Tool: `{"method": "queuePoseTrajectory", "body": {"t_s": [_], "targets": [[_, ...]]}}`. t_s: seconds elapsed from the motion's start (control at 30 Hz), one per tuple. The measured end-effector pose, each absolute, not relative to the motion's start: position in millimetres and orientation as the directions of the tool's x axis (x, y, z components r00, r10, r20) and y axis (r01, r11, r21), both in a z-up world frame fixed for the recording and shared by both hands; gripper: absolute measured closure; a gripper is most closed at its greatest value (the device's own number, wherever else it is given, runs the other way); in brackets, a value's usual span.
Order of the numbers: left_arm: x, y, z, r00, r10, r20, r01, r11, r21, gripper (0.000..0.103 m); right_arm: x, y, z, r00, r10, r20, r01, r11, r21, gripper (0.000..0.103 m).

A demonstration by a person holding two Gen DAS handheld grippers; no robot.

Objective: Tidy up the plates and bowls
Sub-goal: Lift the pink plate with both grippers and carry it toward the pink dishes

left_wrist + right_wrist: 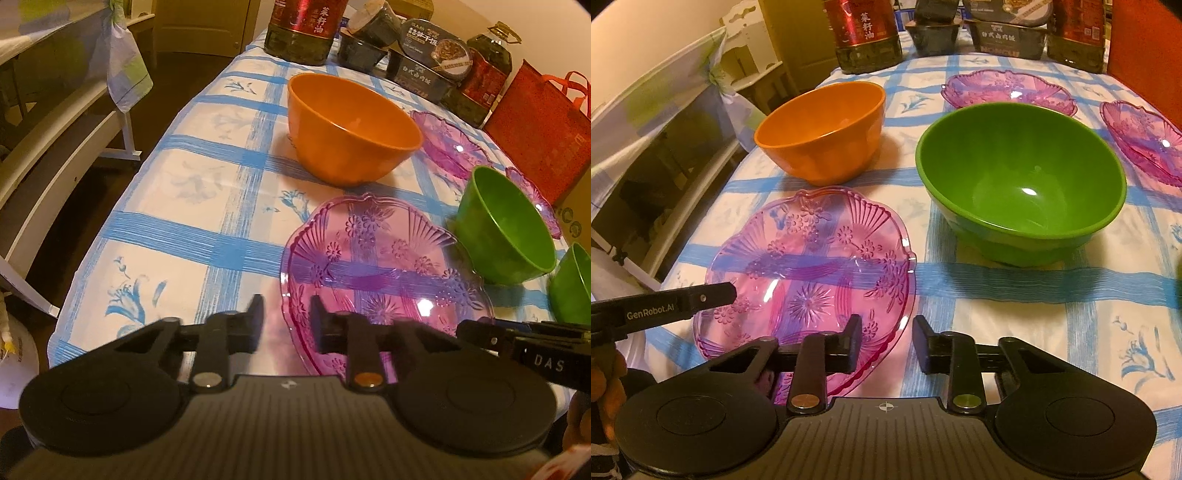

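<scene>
A pink glass plate (388, 258) (812, 273) lies near the table's front edge. An orange bowl (351, 125) (827, 129) stands behind it. A green bowl (506, 225) (1023, 181) stands to its right, and a second green bowl (572, 284) shows at the far right. Two more pink plates (447, 144) (1008, 88), (1145, 140) lie at the back right. My left gripper (286, 317) is open and empty, straddling the near plate's left rim. My right gripper (886, 339) is open and empty, straddling its right rim.
Oil bottles (303, 26) (866, 33), food boxes (421, 55) (1008, 37) and a red bag (539, 133) line the back of the blue-checked tablecloth (184, 184) (1052, 314). A white rack (55, 122) stands left of the table.
</scene>
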State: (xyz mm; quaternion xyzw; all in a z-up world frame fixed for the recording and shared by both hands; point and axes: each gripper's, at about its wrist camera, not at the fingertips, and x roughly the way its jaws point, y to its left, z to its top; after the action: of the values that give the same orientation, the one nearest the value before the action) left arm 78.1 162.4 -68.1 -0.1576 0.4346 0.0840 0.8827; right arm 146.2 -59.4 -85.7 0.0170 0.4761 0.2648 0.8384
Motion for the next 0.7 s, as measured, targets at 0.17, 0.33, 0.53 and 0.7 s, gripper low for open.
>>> {"method": "queuePoseTrajectory", "body": {"t_s": [0.17,0.33,0.53,0.7], "targets": [[75,155,-64,0.611,0.029,-0.791,-0.281,0.942,-0.182,0.092,144,-61,-84,0.411,0.454,-0.791,-0.415,0.865,0.281,0.086],[64,148,-53,0.628,0.037,-0.778,-0.27,0.947,-0.173,0.092,139,-68,-77,0.416,0.457,-0.786,-0.403,0.868,0.291,0.087],[46,139,-38,0.643,0.048,-0.764,-0.268,0.949,-0.166,0.092,124,-76,-62,0.43,0.472,-0.77,-0.412,0.861,0.297,0.088],[34,131,-18,0.667,0.051,-0.744,-0.257,0.952,-0.165,0.092,112,-85,-47,0.449,0.492,-0.746,-0.419,0.853,0.311,0.088]]}}
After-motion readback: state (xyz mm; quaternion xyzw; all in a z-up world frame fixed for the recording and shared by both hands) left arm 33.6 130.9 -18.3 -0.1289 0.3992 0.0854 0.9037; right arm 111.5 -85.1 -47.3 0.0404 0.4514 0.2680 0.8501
